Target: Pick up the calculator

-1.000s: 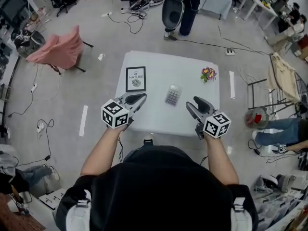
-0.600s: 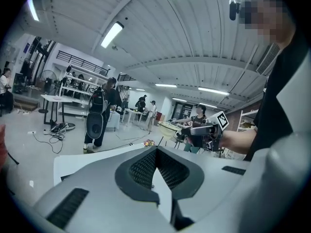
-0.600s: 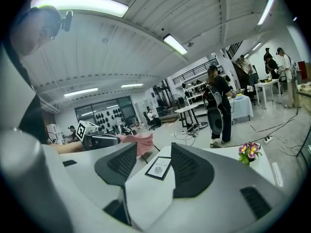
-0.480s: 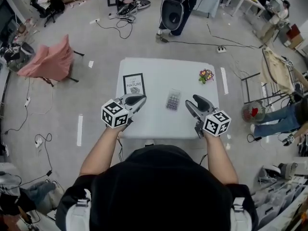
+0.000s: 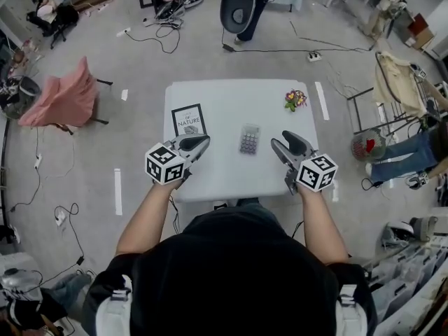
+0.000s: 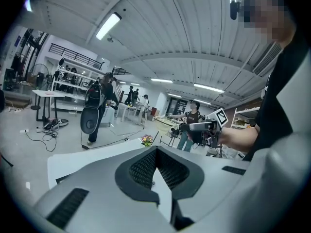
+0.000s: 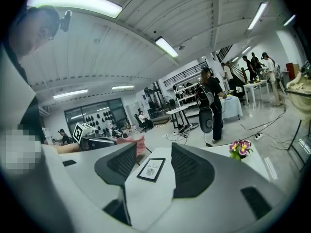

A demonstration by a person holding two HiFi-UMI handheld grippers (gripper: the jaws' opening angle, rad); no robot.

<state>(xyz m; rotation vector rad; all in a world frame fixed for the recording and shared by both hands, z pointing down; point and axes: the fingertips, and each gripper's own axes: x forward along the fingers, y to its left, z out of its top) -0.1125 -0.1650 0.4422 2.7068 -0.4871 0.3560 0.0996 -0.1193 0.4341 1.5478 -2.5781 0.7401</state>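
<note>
The white table point(image 5: 231, 103) has the calculator point(image 5: 250, 139) lying flat near its middle, nothing touching it. A book point(image 5: 187, 120) lies toward the table's left side, and a small bunch of flowers point(image 5: 295, 100) sits near its far right corner. The person stands at the table's near edge with both tools held over it. The left gripper point(image 5: 205, 141) hangs over the table's near left part, its jaws closed tip to tip on nothing. The right gripper point(image 5: 283, 144) hangs over the near right part with its jaws clearly apart and empty. A pink-draped chair point(image 5: 59, 93) stands off the table's left side.
</note>
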